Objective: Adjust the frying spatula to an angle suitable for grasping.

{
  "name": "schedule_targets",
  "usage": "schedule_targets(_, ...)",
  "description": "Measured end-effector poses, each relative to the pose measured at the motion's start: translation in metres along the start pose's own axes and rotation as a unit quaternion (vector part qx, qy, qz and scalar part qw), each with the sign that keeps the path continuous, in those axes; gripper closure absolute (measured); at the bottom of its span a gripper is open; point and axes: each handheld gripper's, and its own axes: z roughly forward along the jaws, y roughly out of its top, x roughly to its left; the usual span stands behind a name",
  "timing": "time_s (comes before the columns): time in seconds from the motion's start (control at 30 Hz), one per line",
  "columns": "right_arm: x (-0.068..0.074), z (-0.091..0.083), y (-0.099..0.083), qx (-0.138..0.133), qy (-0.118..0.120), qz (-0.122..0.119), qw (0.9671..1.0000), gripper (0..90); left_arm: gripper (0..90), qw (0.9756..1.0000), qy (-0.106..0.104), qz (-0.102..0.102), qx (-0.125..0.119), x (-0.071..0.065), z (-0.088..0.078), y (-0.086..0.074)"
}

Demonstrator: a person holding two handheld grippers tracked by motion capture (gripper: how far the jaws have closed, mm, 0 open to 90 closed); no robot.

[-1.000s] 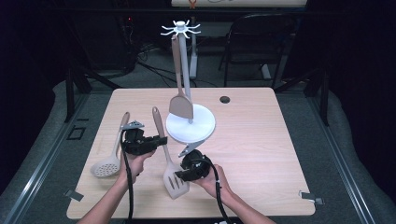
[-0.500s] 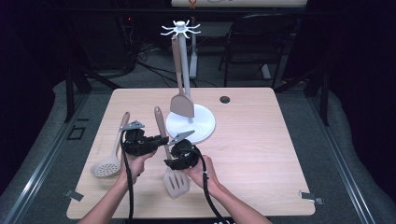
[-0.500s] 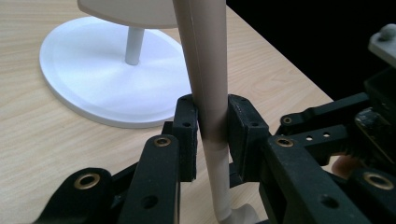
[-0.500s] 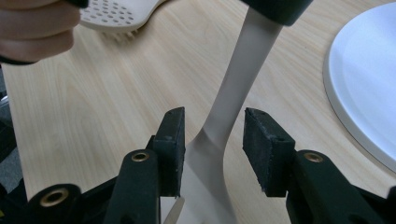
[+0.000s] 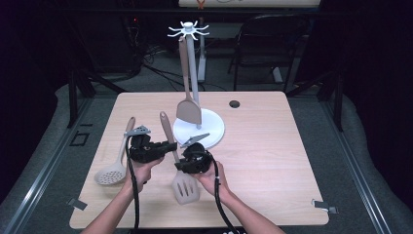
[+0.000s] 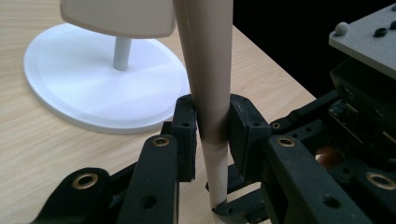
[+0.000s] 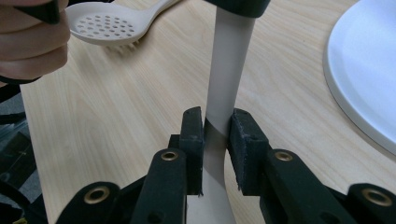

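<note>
A slotted spatula (image 5: 184,187) with a brown handle and pale head is held over the table between both grippers. My left gripper (image 5: 170,146) is shut on the brown handle (image 6: 210,70), its pads pressing both sides. My right gripper (image 5: 181,165) grips lower down, on the pale shaft (image 7: 229,70) just above the head; its jaws have just been closing and now press on the shaft. In the left gripper view my left gripper (image 6: 212,114) pinches the handle, with the right gripper's body (image 6: 359,116) close by. In the right gripper view my right gripper (image 7: 215,119) clamps the shaft.
A white utensil stand (image 5: 214,131) with a round base, pole and hook crown (image 5: 188,31) stands at the table's middle back; a solid spatula (image 5: 188,111) hangs from it. A slotted spoon (image 5: 113,170) lies at the left. A small dark hole (image 5: 234,104) sits at the back right.
My right gripper has moved left and slightly up to the spatula's shaft and closed its jaws on it. The left gripper has kept still, holding the handle.
</note>
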Motion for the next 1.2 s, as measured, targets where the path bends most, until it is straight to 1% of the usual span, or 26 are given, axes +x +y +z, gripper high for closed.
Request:
schedule_targets(0.03, -0.001, -0.002, 0.000, 0.003, 0.001, 0.003, 1.0000, 77.2, 73.3, 1.0000, -0.002, 0.002, 0.000, 0.000, 0.001, 0.000)
schedule_targets(0.1, -0.001, -0.002, -0.001, 0.002, 0.001, 0.007, 1.0000, 77.4, 73.2, 1.0000, -0.003, 0.006, 0.002, -0.001, 0.001, 0.000)
schedule_targets(0.23, -0.001, -0.004, -0.003, 0.003, -0.001, 0.005, 1.0000, 77.1, 73.2, 0.9999, -0.005, 0.012, 0.003, -0.002, 0.004, -0.001)
schedule_targets(0.27, -0.001, -0.005, -0.003, 0.003, -0.001, 0.006, 1.0000, 77.0, 73.3, 0.9999, -0.005, 0.011, 0.004, -0.003, 0.005, -0.001)
schedule_targets(0.3, -0.002, -0.004, -0.004, 0.000, -0.001, 0.004, 1.0000, 76.8, 73.4, 0.9999, -0.006, 0.013, 0.006, -0.003, 0.006, -0.001)
schedule_targets(0.4, -0.002, -0.005, -0.005, 0.001, -0.002, 0.007, 1.0000, 76.6, 73.7, 0.9999, -0.007, 0.012, 0.009, -0.003, 0.008, -0.002)
schedule_targets(0.43, -0.002, -0.005, -0.006, 0.001, -0.002, 0.006, 1.0000, 76.6, 73.7, 0.9999, -0.008, 0.010, 0.010, -0.003, 0.008, -0.002)
schedule_targets(0.47, -0.002, -0.005, -0.006, 0.000, -0.002, 0.006, 1.0000, 76.4, 74.3, 0.9999, -0.010, 0.002, 0.006, -0.003, 0.009, -0.003)
schedule_targets(0.5, -0.002, -0.005, -0.007, 0.000, -0.002, 0.006, 1.0000, 76.4, 74.7, 0.9999, -0.010, 0.002, 0.006, -0.003, 0.009, -0.003)
schedule_targets(0.53, -0.002, -0.005, -0.007, 0.000, -0.001, 0.006, 1.0000, 76.2, 75.0, 0.9998, -0.017, -0.007, 0.003, -0.001, 0.009, -0.004)
schedule_targets(0.67, -0.002, -0.006, -0.007, 0.001, -0.002, 0.003, 1.0000, 75.1, 75.7, 0.9997, -0.023, -0.011, 0.001, -0.001, 0.009, -0.004)
schedule_targets(0.7, -0.002, -0.008, -0.007, 0.004, 0.000, 0.004, 1.0000, 68.7, 75.9, 0.9997, -0.020, -0.013, 0.005, -0.001, 0.009, -0.003)
schedule_targets(0.73, -0.002, -0.008, -0.007, 0.004, 0.000, 0.004, 1.0000, 68.7, 76.0, 0.9997, -0.020, -0.013, 0.005, -0.001, 0.009, -0.003)
schedule_targets(0.77, -0.002, -0.012, -0.008, 0.006, 0.002, 0.007, 1.0000, 62.8, 76.2, 0.9995, -0.023, -0.021, 0.005, -0.001, 0.009, -0.003)
schedule_targets(0.8, -0.002, -0.014, -0.009, 0.007, 0.001, 0.007, 0.9999, 60.2, 76.3, 0.9994, -0.024, -0.023, 0.006, 0.000, 0.008, -0.002)
schedule_targets(0.83, -0.002, -0.014, -0.009, 0.007, 0.001, 0.007, 0.9999, 60.2, 76.3, 0.9994, -0.023, -0.024, 0.006, 0.000, 0.008, -0.002)
schedule_targets(0.87, -0.002, -0.017, -0.011, 0.012, -0.003, 0.005, 0.9999, 56.8, 76.4, 0.9994, -0.024, -0.025, 0.004, 0.000, 0.007, -0.002)
schedule_targets(0.93, -0.002, -0.022, -0.014, 0.015, -0.005, 0.003, 0.9999, 50.9, 76.6, 0.9994, -0.024, -0.023, 0.000, -0.001, 0.006, 0.000)
schedule_targets(0.97, -0.004, -0.029, -0.018, 0.017, -0.008, 0.003, 0.9998, 46.0, 76.7, 0.9994, -0.024, -0.023, -0.002, -0.002, 0.005, 0.000)
schedule_targets(1.03, -0.005, -0.032, -0.021, 0.014, -0.010, 0.004, 0.9998, 44.2, 76.7, 0.9995, -0.024, -0.019, -0.006, -0.003, 0.003, 0.002)
schedule_targets(1.07, -0.007, -0.038, -0.026, 0.019, -0.015, 0.003, 0.9997, 39.9, 76.8, 0.9996, -0.024, -0.013, -0.008, -0.005, 0.002, 0.004)
schedule_targets(1.13, -0.009, -0.044, -0.033, 0.021, -0.024, 0.000, 0.9995, 36.1, 76.9, 0.9997, -0.022, -0.009, -0.008, -0.006, 0.002, 0.005)
schedule_targets(1.17, -0.009, -0.044, -0.033, 0.021, -0.024, 0.000, 0.9995, 36.1, 76.9, 0.9997, -0.023, -0.008, -0.009, -0.007, 0.001, 0.005)
schedule_targets(1.2, -0.012, -0.052, -0.040, 0.025, -0.031, -0.001, 0.9992, 32.2, 76.9, 0.9997, -0.023, -0.004, -0.008, -0.009, 0.001, 0.006)
